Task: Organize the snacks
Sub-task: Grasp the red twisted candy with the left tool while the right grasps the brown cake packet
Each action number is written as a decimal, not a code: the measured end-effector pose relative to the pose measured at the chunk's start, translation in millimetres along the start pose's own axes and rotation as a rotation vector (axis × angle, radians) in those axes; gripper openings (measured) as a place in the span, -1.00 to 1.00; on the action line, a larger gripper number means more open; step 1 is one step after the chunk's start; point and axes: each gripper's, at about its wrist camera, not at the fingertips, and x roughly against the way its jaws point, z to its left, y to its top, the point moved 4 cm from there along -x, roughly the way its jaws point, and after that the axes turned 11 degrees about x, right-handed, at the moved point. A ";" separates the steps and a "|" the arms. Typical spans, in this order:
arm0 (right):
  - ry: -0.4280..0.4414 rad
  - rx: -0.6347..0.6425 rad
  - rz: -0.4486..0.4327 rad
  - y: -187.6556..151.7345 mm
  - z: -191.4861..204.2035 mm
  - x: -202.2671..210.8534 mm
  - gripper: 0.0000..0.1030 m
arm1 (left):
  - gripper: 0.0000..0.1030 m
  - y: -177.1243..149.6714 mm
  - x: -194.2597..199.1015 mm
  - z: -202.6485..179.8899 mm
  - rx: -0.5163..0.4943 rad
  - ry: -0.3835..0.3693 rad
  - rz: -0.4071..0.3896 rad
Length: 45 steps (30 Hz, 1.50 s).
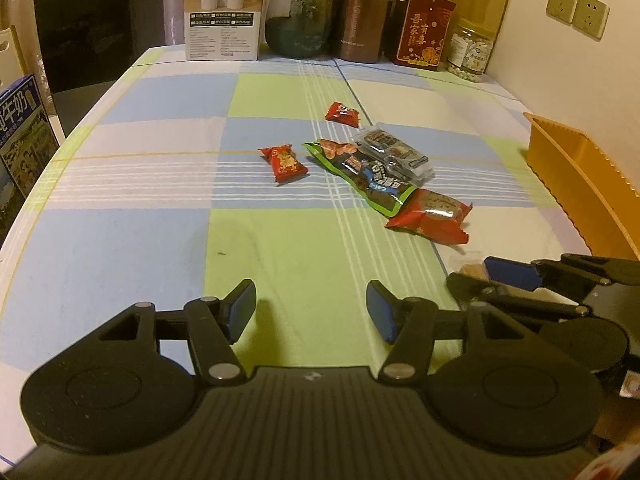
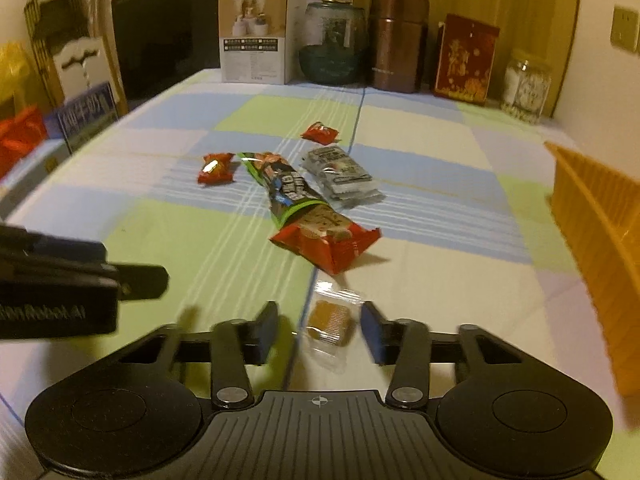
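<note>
Snacks lie mid-table: two small red packets [image 1: 287, 163] [image 1: 342, 113], a long green-edged bag [image 1: 360, 174], a clear grey pack [image 1: 394, 154] and a large red pack [image 1: 432, 216]. A clear-wrapped brown biscuit [image 2: 330, 326] lies between the fingers of my open right gripper [image 2: 320, 330], which straddles it without closing. My left gripper [image 1: 311, 312] is open and empty over the near cloth. The orange basket [image 1: 580, 176] stands at the right edge; it also shows in the right wrist view [image 2: 600, 232]. The right gripper shows in the left wrist view [image 1: 500, 280].
Along the back wall stand a white box [image 1: 224, 12], a glass jar [image 1: 298, 16], a brown canister [image 1: 362, 16], a red box [image 1: 424, 28] and a jar of white snacks [image 1: 470, 50]. A milk carton box [image 1: 20, 128] sits at left.
</note>
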 end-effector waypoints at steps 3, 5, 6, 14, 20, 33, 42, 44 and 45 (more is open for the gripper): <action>0.001 -0.034 0.012 -1.3 -8.7 1.7 -0.58 | 0.12 -0.7 0.7 -5.2 -0.007 -0.011 0.002; -0.002 -0.058 0.014 -2.1 -15.7 5.4 -0.58 | 0.12 0.3 1.1 -9.3 -0.010 -0.020 -0.002; -0.006 -0.071 0.011 -1.9 -19.6 9.1 -0.58 | 0.12 1.5 1.0 -12.2 -0.009 -0.029 -0.005; -0.078 -0.164 -0.014 3.2 -71.5 33.6 -0.58 | 0.20 13.9 -14.5 -41.8 0.060 -0.139 0.011; -0.105 -0.239 -0.008 -5.8 -99.1 37.9 -0.58 | 0.32 19.4 -37.6 -74.9 0.001 -0.154 -0.004; -0.077 -0.282 -0.008 -10.3 -104.1 36.4 -0.58 | 0.05 29.2 -72.7 -90.8 -0.111 -0.123 0.013; -0.072 -0.289 -0.011 -11.2 -103.8 37.7 -0.58 | -0.30 15.4 -50.2 -90.7 -0.120 -0.138 0.025; -0.073 -0.285 -0.013 -11.0 -102.7 38.8 -0.58 | -0.33 11.0 -44.8 -90.9 -0.123 -0.142 0.029; -0.073 -0.283 -0.014 -10.9 -101.4 39.8 -0.58 | -0.34 9.2 -42.7 -90.9 -0.125 -0.142 0.031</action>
